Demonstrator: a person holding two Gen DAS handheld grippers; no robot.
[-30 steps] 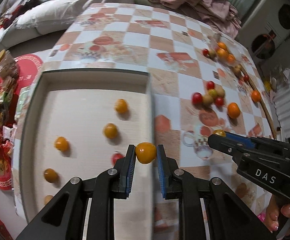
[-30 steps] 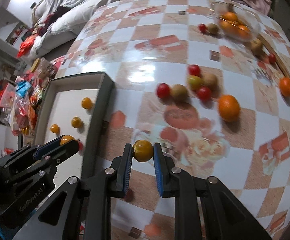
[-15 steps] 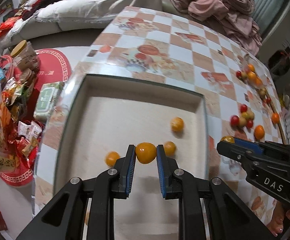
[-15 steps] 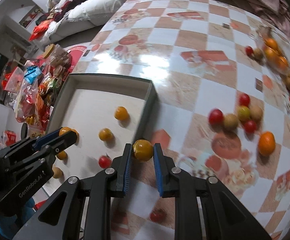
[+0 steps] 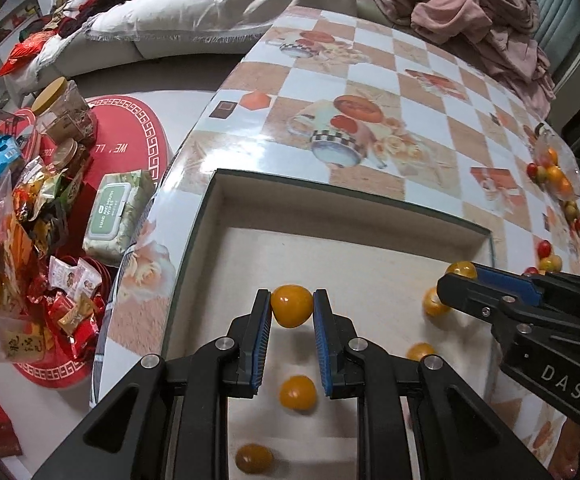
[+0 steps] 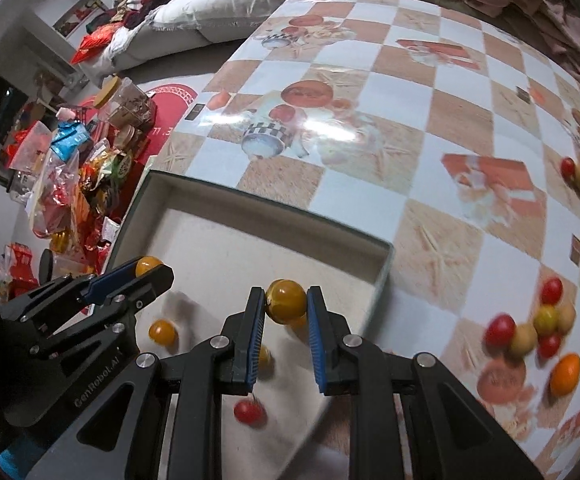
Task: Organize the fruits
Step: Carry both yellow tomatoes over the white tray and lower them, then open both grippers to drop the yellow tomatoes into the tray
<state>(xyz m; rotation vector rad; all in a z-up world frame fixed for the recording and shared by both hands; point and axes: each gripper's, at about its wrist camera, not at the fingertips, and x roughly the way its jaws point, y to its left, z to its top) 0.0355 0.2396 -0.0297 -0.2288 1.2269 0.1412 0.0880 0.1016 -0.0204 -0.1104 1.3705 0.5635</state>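
The near edge of the shallow grey-rimmed beige tray is cut off behind both black tools, and some loose fruit at the far right is blurred. The left tongs are closed to a narrow gap on a small round yellow-orange fruit, held above the tray floor. The right tongs pinch a darker amber round fruit over the tray, near its right wall. Other small orange fruits lie inside; red and green ones sit on the checkered surface.

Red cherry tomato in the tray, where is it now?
Right wrist view: the red cherry tomato lies on the tray floor near the bottom centre, below the right gripper holding a yellow tomato.
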